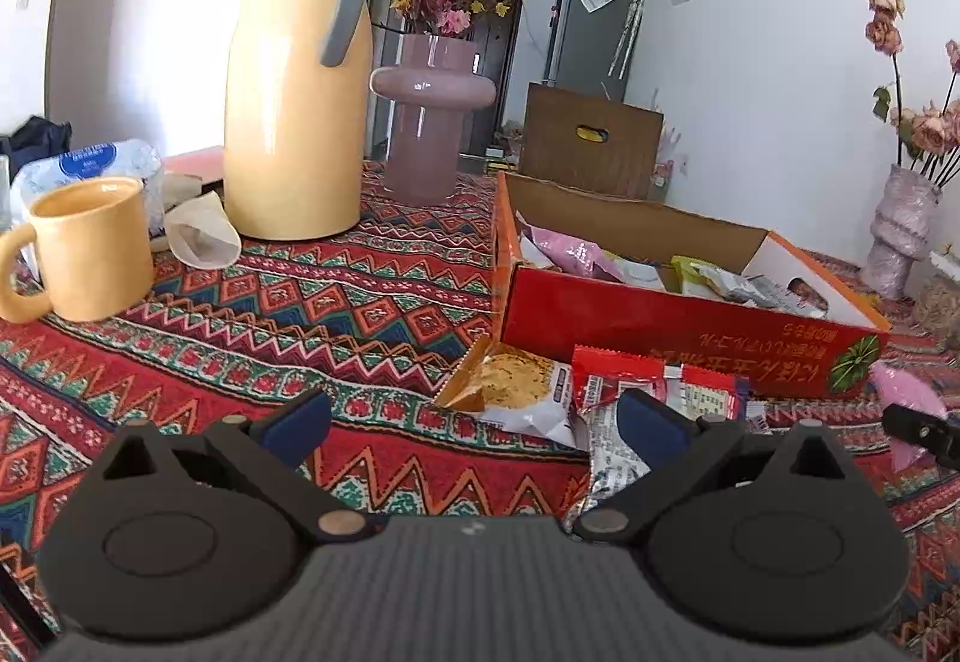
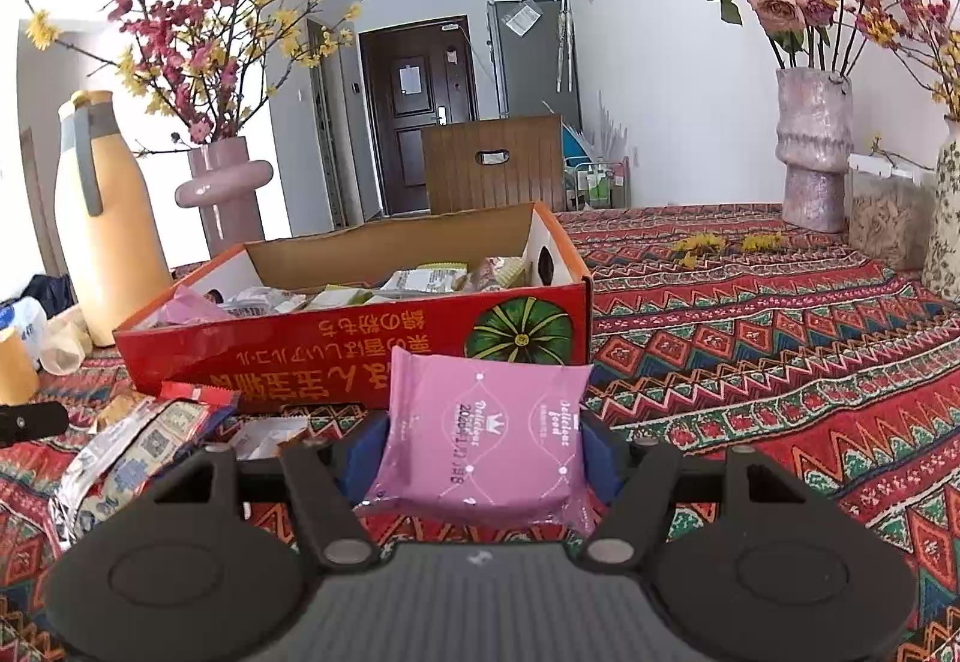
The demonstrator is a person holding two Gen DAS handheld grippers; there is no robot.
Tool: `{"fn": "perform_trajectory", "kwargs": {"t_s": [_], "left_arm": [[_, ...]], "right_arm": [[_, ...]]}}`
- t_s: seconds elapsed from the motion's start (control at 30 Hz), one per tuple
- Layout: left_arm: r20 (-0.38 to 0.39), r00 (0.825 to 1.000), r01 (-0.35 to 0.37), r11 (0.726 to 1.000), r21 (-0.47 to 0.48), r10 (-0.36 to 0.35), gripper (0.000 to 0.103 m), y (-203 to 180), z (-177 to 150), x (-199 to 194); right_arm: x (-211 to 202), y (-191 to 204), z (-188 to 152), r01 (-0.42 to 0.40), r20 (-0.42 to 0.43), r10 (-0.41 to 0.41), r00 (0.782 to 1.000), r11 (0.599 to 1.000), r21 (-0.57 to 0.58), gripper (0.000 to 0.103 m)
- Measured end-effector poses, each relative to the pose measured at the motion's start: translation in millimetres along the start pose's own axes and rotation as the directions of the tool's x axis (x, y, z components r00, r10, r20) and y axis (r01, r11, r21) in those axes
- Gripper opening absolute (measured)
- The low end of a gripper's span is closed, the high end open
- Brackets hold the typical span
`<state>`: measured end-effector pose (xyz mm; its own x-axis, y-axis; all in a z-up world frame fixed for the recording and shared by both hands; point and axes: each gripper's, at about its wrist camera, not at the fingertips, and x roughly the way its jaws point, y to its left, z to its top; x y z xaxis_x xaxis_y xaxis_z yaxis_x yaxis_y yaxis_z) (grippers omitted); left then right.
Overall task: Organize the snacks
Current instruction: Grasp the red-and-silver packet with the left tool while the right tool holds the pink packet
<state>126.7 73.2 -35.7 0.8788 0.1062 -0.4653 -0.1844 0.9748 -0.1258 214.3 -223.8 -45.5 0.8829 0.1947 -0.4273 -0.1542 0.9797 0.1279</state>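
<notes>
A red cardboard box (image 1: pixel 660 326) (image 2: pixel 360 356) holding several snack packets stands on the patterned tablecloth. My right gripper (image 2: pixel 480 452) is shut on a pink snack packet (image 2: pixel 486 440), held just in front of the box's near wall. My left gripper (image 1: pixel 474 428) stands open low over the cloth, nothing between its fingers. Ahead of it, in front of the box, lie a biscuit packet (image 1: pixel 516 386), a red packet (image 1: pixel 654 380) and a silver packet (image 1: pixel 612 464). The pink packet (image 1: pixel 906 398) and a right fingertip (image 1: pixel 918 428) show at the left wrist view's right edge.
A yellow thermos jug (image 1: pixel 294 110), a yellow mug (image 1: pixel 90 248), a mauve vase (image 1: pixel 426 122) with blossom branches and a tissue pack (image 1: pixel 102 164) stand to the left. Vases of dried roses (image 2: pixel 816 146) and a clear jar (image 2: pixel 888 212) stand at the table's right.
</notes>
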Motion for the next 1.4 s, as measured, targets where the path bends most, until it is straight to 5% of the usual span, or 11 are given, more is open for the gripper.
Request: {"fn": "perform_trajectory", "kwargs": {"t_s": [0.2, 0.43, 0.97, 1.23, 1.4], "left_arm": [[-0.045, 0.999, -0.020, 0.999, 0.026, 0.022, 0.103, -9.6, 4.6, -3.6], [-0.139, 0.988, 0.073, 0.995, 0.066, -0.063, 0.103, -35.7, 2.2, -2.8], [-0.239, 0.969, 0.105, 0.982, 0.156, -0.066, 0.103, -85.2, -10.0, 19.6], [-0.247, 0.968, 0.081, 0.987, 0.141, -0.044, 0.093, -82.4, -11.0, 24.2], [-0.263, 0.964, 0.074, 0.991, 0.113, -0.042, 0.076, -76.0, -9.6, 28.8]], "right_arm": [[-4.2, -1.7, -0.1, -0.022, 0.021, 0.021, 1.000, 1.000, 0.008, 0.066], [-6.7, -2.7, -0.9, -0.038, 0.030, 0.038, 0.999, 0.999, 0.012, 0.066], [-12.6, -4.5, -2.3, -0.084, 0.053, 0.083, 0.995, 0.996, 0.017, 0.066], [-13.4, -4.1, -2.6, -0.086, 0.054, 0.085, 0.995, 0.996, 0.016, 0.067], [-13.6, -3.2, -3.1, -0.086, 0.053, 0.085, 0.995, 0.996, 0.012, 0.067]]}}
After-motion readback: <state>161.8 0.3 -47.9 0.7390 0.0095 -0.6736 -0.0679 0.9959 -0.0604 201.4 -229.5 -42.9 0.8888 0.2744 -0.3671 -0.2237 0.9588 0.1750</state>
